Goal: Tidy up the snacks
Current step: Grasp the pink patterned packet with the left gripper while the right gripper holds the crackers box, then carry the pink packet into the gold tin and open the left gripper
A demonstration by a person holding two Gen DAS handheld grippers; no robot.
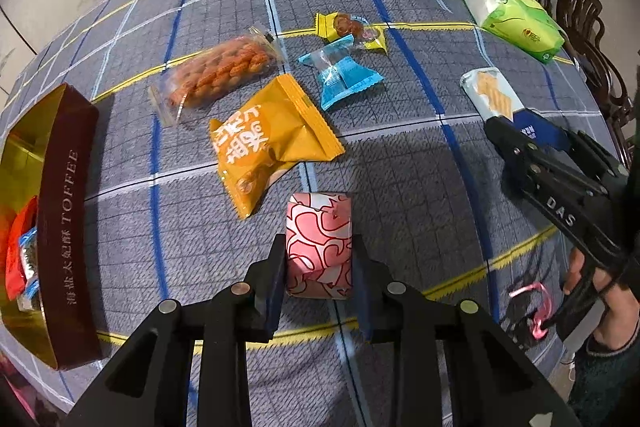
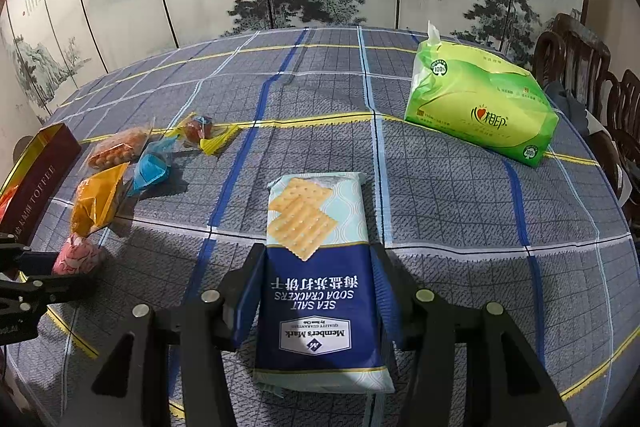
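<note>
On the plaid tabletop (image 1: 400, 155), the left hand-held gripper (image 1: 319, 261) has its fingers pressed against both sides of a pink patterned snack packet (image 1: 319, 247), with the open toffee box (image 1: 66, 223) off to its left and an orange snack bag (image 1: 272, 143) just ahead. The right hand-held gripper (image 2: 318, 283) stands with its fingers close along both long edges of a soda cracker pack (image 2: 318, 279) lying flat; a green tissue pack (image 2: 480, 107) sits well ahead to its right.

Toffee box (image 1: 68, 223) cut by left edge in both views; contents mostly hidden behind its wall, wrappers inside not identifiable. Cracker pack (image 2: 320, 291) lower sides covered by right gripper (image 2: 320, 291) fingers. Pink snack (image 1: 319, 247) lower part hidden between left gripper (image 1: 319, 267) fingers. Small print on tissue pack (image 2: 480, 107) unreadable.
</note>
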